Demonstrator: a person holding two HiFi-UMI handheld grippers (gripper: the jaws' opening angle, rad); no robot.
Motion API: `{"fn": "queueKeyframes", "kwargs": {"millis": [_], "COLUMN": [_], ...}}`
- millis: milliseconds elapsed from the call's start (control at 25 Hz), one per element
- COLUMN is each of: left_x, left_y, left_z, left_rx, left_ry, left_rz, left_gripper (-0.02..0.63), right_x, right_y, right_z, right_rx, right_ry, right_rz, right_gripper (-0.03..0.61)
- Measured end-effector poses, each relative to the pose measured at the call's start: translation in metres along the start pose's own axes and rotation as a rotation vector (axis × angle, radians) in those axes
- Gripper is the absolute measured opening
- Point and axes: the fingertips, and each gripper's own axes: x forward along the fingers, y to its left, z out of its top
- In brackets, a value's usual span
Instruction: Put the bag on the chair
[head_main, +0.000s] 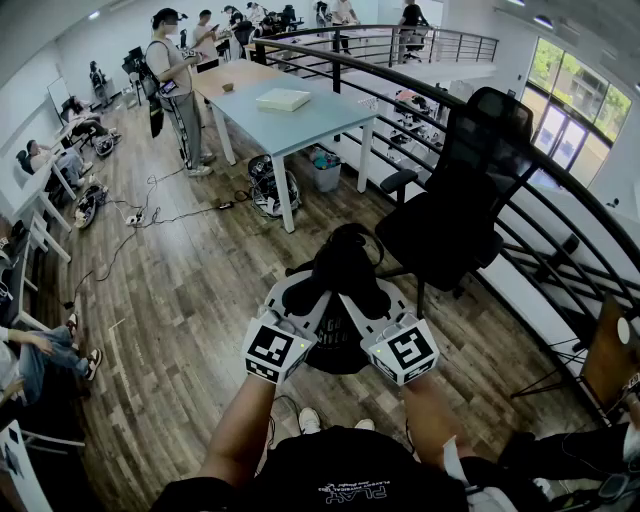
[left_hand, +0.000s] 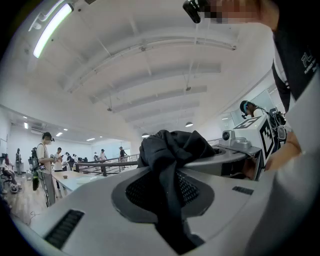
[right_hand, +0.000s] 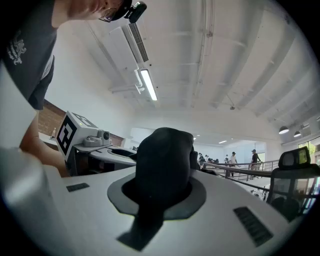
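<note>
Beside the chair (head_main: 462, 200), left claw (head_main: 300, 297) and right claw (head_main: 377, 302) clamp the bag (head_main: 345, 262).

A: Lighting?
B: Bright, even. Daylight from windows (head_main: 578, 105) at right; ceiling tubes (right_hand: 148, 84) glare white. Shadows soft.
A: Quality?
B: Heavy fisheye, dark vignetted corners. Black bag (left_hand: 167, 155) loses detail, and the near foreground is soft in both gripper views.
</note>
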Motion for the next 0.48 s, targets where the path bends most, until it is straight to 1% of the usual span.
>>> {"fn": "queueKeyframes", "kwargs": {"millis": [120, 320, 480], "left_x": [-0.0021, -0.0021, -0.0068], "left_y": [0.0037, 0.0022, 0.0022], "left_z": [0.0039, 0.0066, 0.0100], "left_rx": [-0.002, -0.017, -0.020], "left_ry": [-0.022, -0.040, -0.029], "left_rz": [-0.004, -0.004, -0.014], "left_gripper": [0.086, 0.087, 0.087], "right_x": [0.0061, 0.0044, 0.0041], "right_y": [0.0021, 0.0016, 0.0053], "right_z": [0.0020, 0.0048, 0.0091], "right_rx": [-0.003, 0.003, 0.011], "right_ry": [-0.003, 0.000, -0.020], "right_rz": [0.012, 0.006, 0.012], "right_gripper": [0.064, 0.064, 0.064]}}
